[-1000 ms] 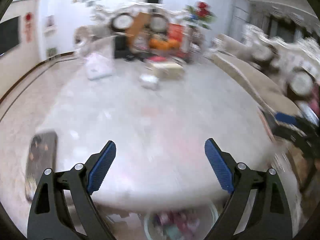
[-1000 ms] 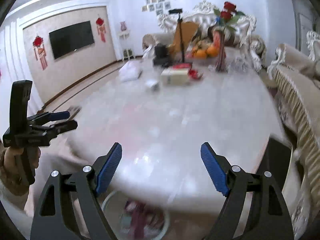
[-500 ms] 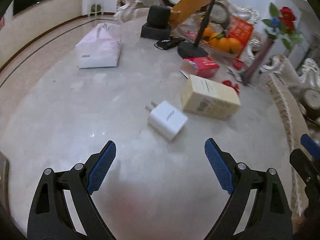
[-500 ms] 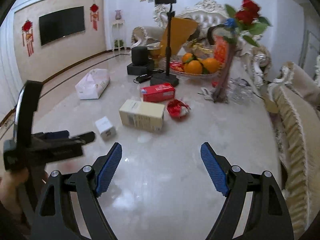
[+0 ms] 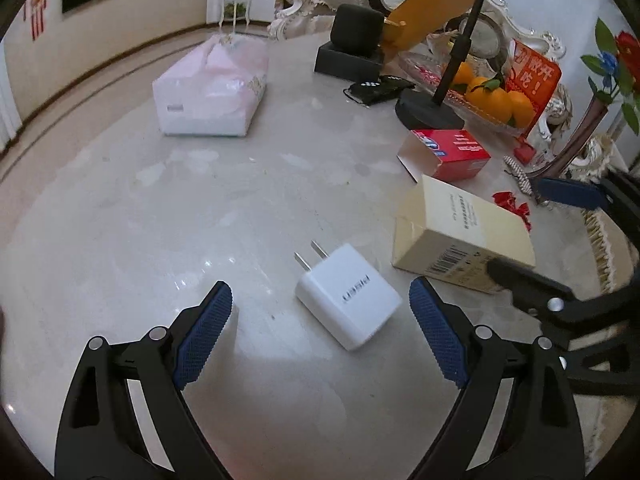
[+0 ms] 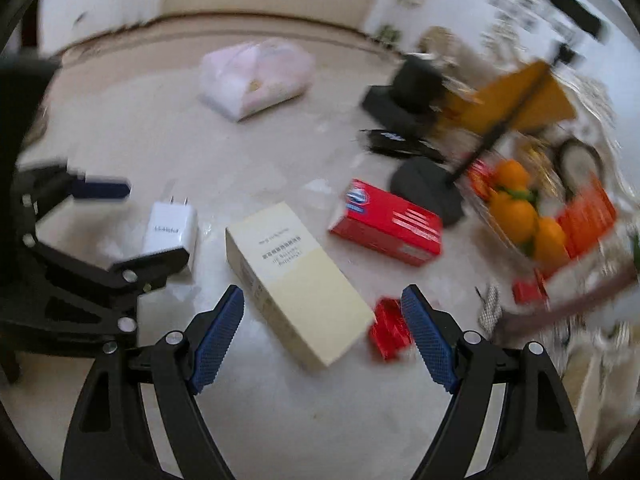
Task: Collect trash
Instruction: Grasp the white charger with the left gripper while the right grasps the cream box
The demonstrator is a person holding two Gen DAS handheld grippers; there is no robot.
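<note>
Reaching for trash mid-table: left gripper (image 5: 320, 336) gapes over the white charger (image 5: 348, 296), right gripper (image 6: 322, 338) gapes over the cream box (image 6: 296, 280); next, lower and clamp.

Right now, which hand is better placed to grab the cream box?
Probably the right. The right tongs stand open with the cream box between their tips, while the left tongs face the white charger instead.
</note>
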